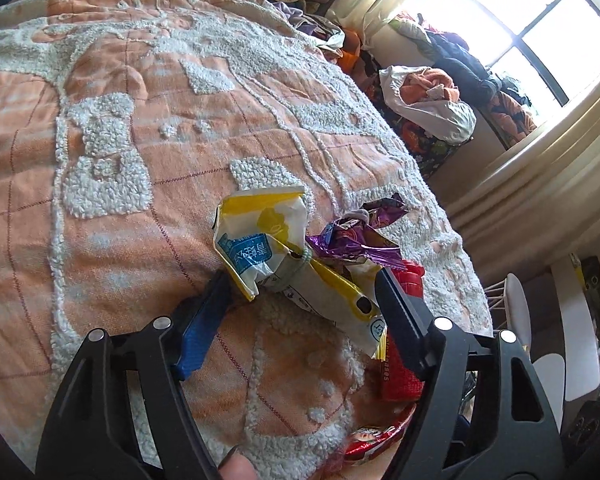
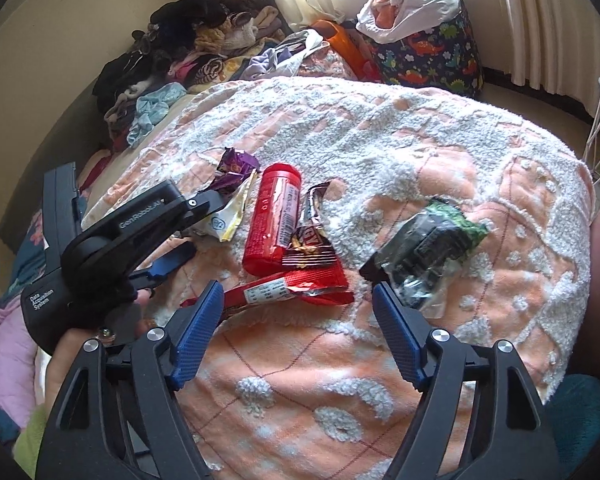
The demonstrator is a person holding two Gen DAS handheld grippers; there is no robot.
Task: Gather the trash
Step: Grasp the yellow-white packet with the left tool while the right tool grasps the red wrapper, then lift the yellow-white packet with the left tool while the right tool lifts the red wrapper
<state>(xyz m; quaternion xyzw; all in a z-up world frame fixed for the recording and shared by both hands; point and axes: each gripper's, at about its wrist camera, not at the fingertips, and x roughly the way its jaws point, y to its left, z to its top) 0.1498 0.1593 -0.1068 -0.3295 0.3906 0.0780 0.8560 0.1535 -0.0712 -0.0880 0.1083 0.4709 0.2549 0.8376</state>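
Trash: yellow wrapper (image 1: 268, 248) mid-frame sits between wide-open left tongs (image 1: 304, 284), ready to grab. Right tongs (image 2: 298, 296) wide open, empty, w/ red wrapper (image 2: 292, 290) between the tips on bed (image 2: 380, 360).

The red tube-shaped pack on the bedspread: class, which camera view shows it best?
The right wrist view. There the red tube-shaped pack lies in full, end to end, label visible. In the left wrist view only its end peeks out behind the left gripper finger.

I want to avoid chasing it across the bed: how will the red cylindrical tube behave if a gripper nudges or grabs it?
The red tube lies on its side on the blanket, so a nudge would probably roll it, though the nubby pile should slow it. Its glossy wrap may be slippery. It looks rigid, unlike the crumpled wrappers beside it.
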